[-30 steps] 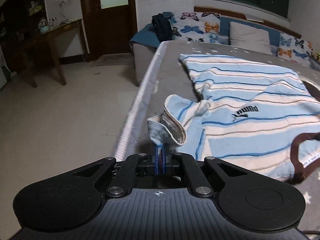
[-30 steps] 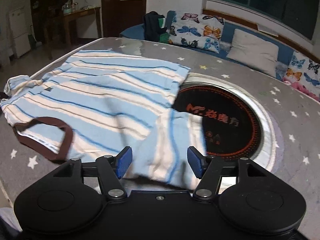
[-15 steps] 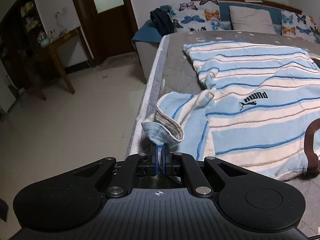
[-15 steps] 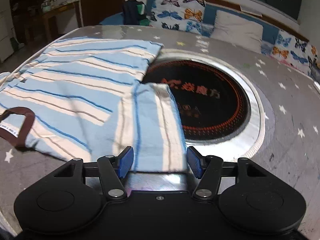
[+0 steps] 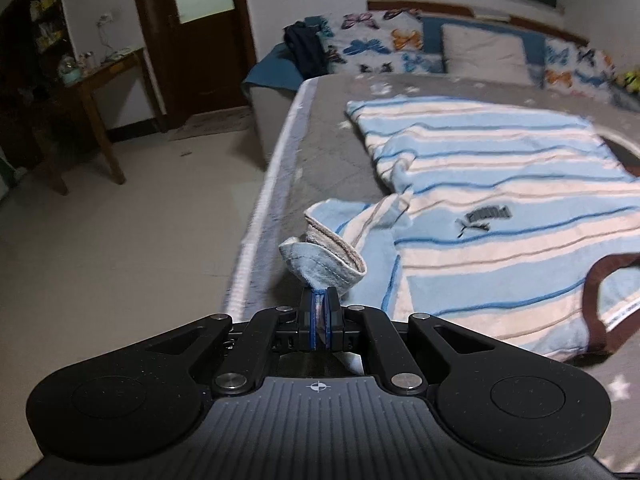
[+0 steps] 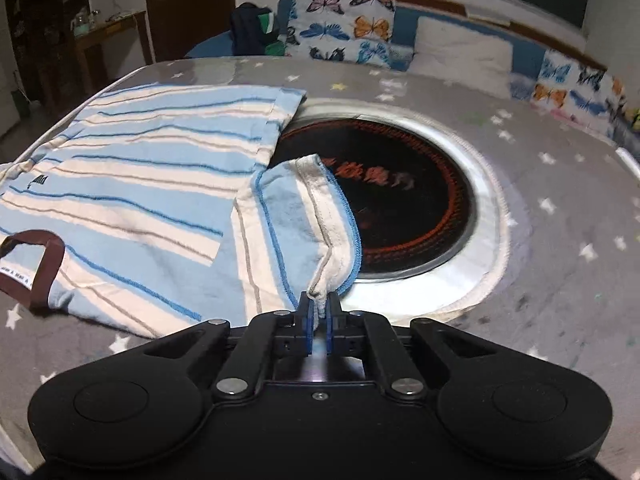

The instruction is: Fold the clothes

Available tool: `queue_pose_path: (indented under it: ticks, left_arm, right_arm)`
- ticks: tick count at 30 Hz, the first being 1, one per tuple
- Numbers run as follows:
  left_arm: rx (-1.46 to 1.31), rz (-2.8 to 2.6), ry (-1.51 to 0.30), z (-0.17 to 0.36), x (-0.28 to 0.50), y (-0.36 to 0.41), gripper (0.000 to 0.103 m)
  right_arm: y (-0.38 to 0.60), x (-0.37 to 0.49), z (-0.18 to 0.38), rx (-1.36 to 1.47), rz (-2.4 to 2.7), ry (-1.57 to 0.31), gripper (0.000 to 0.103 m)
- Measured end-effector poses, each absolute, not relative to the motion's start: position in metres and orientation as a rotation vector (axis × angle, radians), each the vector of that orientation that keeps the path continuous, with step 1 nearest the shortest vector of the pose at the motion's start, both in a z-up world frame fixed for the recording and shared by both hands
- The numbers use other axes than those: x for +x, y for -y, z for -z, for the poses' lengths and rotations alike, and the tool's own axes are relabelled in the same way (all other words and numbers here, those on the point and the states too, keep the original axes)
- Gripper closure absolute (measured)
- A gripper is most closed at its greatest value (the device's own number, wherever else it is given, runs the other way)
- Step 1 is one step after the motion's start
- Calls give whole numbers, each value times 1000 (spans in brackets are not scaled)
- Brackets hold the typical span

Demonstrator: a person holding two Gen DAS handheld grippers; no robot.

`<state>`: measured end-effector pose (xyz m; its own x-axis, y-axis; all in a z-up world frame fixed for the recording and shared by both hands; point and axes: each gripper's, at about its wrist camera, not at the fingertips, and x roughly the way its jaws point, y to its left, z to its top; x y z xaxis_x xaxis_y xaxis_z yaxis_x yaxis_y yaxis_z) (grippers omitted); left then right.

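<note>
A light blue and white striped T-shirt (image 5: 500,208) with a brown collar (image 5: 596,292) lies flat on a grey star-patterned table (image 5: 328,148). My left gripper (image 5: 319,300) is shut on the cuff of its left sleeve (image 5: 324,260), lifted slightly near the table's left edge. In the right wrist view the shirt (image 6: 132,172) spreads to the left. My right gripper (image 6: 318,308) is shut on the cuff of the other sleeve (image 6: 304,216), beside the round black inset (image 6: 400,204).
The table's left edge (image 5: 256,216) drops to a tiled floor (image 5: 120,240). A sofa with butterfly cushions (image 5: 376,48) and a dark bag (image 6: 252,28) stands behind the table. A wooden side table (image 5: 96,92) is at far left.
My right gripper has closed on the right sleeve cuff; it was open half a second ago. My left gripper stays shut on the left sleeve and has shifted slightly.
</note>
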<state>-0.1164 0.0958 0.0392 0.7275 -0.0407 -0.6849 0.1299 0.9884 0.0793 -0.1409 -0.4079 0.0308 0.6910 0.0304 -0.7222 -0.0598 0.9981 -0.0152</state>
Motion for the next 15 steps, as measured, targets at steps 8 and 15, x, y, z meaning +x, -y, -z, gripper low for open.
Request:
queue_pose_path:
  ticks: [8,15]
  left_arm:
    - [127,126,-782,-30,-114,-88,97]
    - [112,138,-754,-40,-117,-91,95]
  right_arm:
    - [415,-153,-53,-43,-18,-767,97]
    - [370,-158,-79,-59,-173,-703,97]
